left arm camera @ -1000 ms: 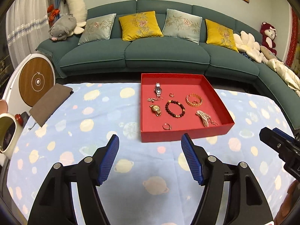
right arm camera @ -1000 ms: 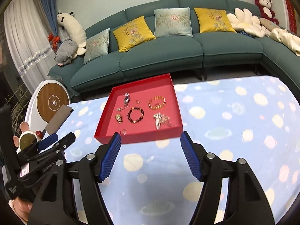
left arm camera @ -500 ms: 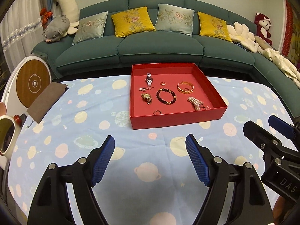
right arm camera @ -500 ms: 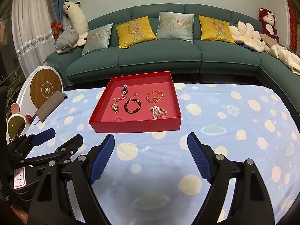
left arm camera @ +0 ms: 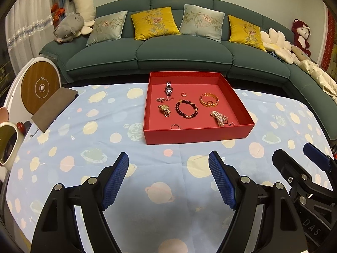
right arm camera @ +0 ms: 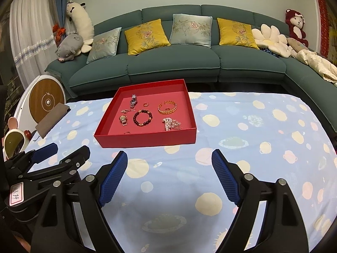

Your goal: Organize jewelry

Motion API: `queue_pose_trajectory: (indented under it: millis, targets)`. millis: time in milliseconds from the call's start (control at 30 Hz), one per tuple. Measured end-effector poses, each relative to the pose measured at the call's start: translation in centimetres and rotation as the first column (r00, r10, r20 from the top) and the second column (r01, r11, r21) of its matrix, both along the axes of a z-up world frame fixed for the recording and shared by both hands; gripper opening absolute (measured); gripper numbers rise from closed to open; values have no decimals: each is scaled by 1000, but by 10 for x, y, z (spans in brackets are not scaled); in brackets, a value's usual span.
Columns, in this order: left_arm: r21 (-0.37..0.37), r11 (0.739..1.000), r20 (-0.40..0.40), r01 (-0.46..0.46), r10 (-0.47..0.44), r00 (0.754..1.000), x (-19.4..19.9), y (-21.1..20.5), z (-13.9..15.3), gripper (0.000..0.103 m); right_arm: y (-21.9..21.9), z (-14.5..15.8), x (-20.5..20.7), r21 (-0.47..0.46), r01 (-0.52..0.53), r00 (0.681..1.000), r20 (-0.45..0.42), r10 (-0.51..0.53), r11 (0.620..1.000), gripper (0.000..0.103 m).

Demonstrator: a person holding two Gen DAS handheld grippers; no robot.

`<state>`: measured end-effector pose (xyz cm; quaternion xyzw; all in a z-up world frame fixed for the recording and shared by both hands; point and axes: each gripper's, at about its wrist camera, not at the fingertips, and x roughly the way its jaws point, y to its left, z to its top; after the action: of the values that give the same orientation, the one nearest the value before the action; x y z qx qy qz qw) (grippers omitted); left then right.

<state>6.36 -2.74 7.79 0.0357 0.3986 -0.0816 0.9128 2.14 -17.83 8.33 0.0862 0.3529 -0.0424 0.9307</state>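
Observation:
A red tray (left arm camera: pixel 198 136) (right arm camera: pixel 147 141) stands on the planet-print tablecloth and holds several jewelry pieces: a silver watch (left arm camera: pixel 168 89), a gold watch (left arm camera: pixel 165 109), a dark bead bracelet (left arm camera: pixel 186 109) (right arm camera: pixel 142 117), a gold bangle (left arm camera: pixel 209 100) (right arm camera: pixel 167 107), a pearl piece (left arm camera: pixel 219 118) and small rings. My left gripper (left arm camera: pixel 168 177) is open and empty, short of the tray's near wall. My right gripper (right arm camera: pixel 169 175) is open and empty, also short of the tray. Each gripper shows at the edge of the other's view.
A brown pouch (left arm camera: pixel 53 108) lies at the table's left edge, with a cream mirror (left arm camera: pixel 7 145) and a round white and wood device (left arm camera: pixel 39 86) beside it. A green sofa (left arm camera: pixel 181 52) with cushions and plush toys stands behind the table.
Both grippers have drawn back and levelled, so the tray sits farther ahead and the right gripper's view has turned to face it squarely. Both stay open.

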Motion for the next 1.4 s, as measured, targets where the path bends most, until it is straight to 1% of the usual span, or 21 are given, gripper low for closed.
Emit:
queue_pose_trajectory:
  millis: [300,533,700,1400]
  targets:
    - [-10,1000,-3,-22,22,1000,1,-7,0,75,-8,1,-2,13,40,999,2,-40,999,80]
    - [-10,1000,7,-27,27,1000,0,-9,2,75,-12,1,-3,18,51,999,4,-51,999,80]
    - [1,1000,21,-27,27,999,-1,-8,4,75,-11,3,-3,13,49,999,10,-49,999,81]
    - [28,999,30,-37,37,999,-2,0,4,75,-2,3,-2,-13,30,999,15,-30,999,81]
